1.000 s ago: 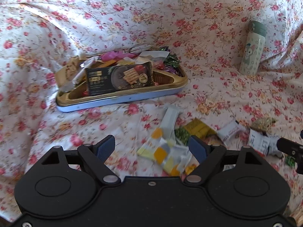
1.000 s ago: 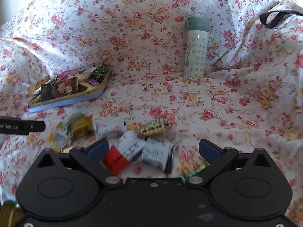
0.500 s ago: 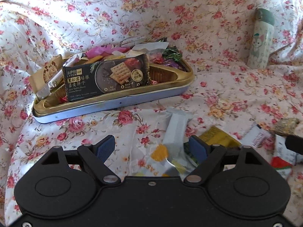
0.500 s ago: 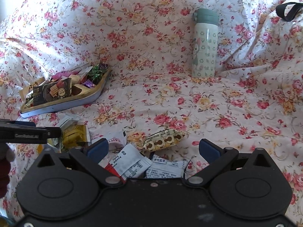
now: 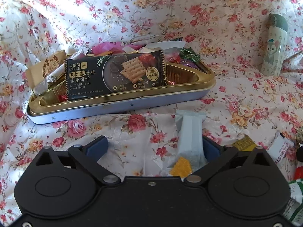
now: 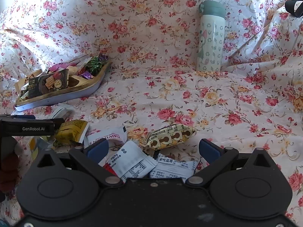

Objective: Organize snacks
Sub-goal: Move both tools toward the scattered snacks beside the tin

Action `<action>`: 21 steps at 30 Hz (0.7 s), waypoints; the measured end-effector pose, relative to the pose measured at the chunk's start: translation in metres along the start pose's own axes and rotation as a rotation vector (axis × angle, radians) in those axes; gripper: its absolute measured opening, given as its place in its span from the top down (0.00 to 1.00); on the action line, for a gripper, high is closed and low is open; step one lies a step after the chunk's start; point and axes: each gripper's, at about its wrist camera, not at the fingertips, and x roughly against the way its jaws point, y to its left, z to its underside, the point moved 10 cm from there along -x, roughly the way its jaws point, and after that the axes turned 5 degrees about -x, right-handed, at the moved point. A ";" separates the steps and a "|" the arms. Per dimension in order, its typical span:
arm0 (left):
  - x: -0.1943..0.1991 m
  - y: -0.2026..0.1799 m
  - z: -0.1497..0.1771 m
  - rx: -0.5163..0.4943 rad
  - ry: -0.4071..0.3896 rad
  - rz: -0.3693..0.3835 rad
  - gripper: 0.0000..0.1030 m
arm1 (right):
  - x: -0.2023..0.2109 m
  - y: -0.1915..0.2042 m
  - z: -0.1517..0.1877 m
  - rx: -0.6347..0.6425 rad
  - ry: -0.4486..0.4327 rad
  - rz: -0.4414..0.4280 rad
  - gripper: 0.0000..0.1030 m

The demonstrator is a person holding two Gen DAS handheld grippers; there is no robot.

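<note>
Two jaws wide | your left hand-held gripper has just opened further – white wrapped snack between its fingers, unpressed | it has dropped closer since a second ago – grasp looks next | pitched downward | right hand-held gripper open over packets | tin tray beyond.

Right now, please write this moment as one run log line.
left gripper: open, jaws just widened, over pale packet | right gripper: open, above white sachets | tin: part-filled
</note>
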 end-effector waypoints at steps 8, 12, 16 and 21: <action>-0.001 -0.001 0.001 0.004 -0.016 -0.018 0.00 | -0.006 -0.001 -0.001 -0.021 -0.010 -0.003 0.00; -0.001 -0.001 0.001 0.006 -0.017 -0.020 0.00 | -0.003 -0.005 -0.003 -0.046 -0.034 -0.001 0.06; -0.001 0.000 0.001 0.006 -0.018 -0.022 0.00 | -0.002 -0.007 -0.009 -0.051 -0.048 -0.009 0.22; -0.001 0.000 0.001 0.007 -0.019 -0.021 0.00 | -0.006 -0.007 -0.020 -0.039 -0.068 -0.007 0.38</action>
